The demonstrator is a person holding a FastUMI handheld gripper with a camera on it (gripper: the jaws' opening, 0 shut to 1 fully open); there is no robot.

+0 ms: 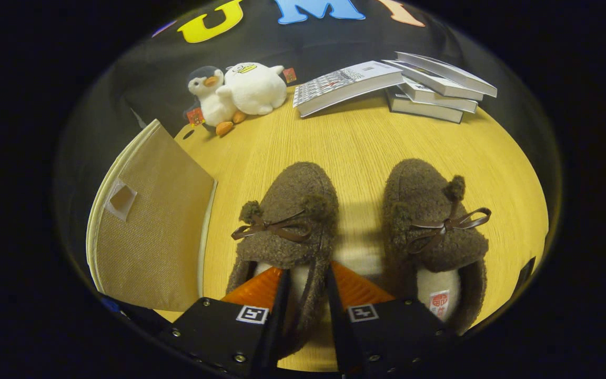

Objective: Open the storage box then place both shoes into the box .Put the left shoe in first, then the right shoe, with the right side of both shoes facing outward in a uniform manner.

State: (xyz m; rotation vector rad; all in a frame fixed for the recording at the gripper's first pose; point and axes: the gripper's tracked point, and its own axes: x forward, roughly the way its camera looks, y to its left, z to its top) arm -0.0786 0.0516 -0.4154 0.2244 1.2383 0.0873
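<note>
A: Shoes first, then: where were they against the hand-held gripper [305, 287]?

B: The left shoe [287, 231] lay just ahead of it at twelve o'clock, toe pointing away. Its fingers straddled the right-hand wall of that shoe's heel, one finger inside the opening, one outside, close together. Whether both already pressed the wall, I could not tell. I'd judge that rim was chosen because it gives a thin edge to pinch.

A: And the other one?

B: The right shoe [434, 231] sat beside it at two o'clock, parallel, apart from the first, untouched.

A: The storage box?

B: A beige fabric storage box [150, 231] stood at ten o'clock on the surface [361, 142]. A flat panel with a small tab faced the camera; I couldn't make out the inside or any contents.

A: Anything beyond?

B: Two plush toys [234, 95] at eleven o'clock, stacked books [413, 84] at one o'clock, well clear.
</note>
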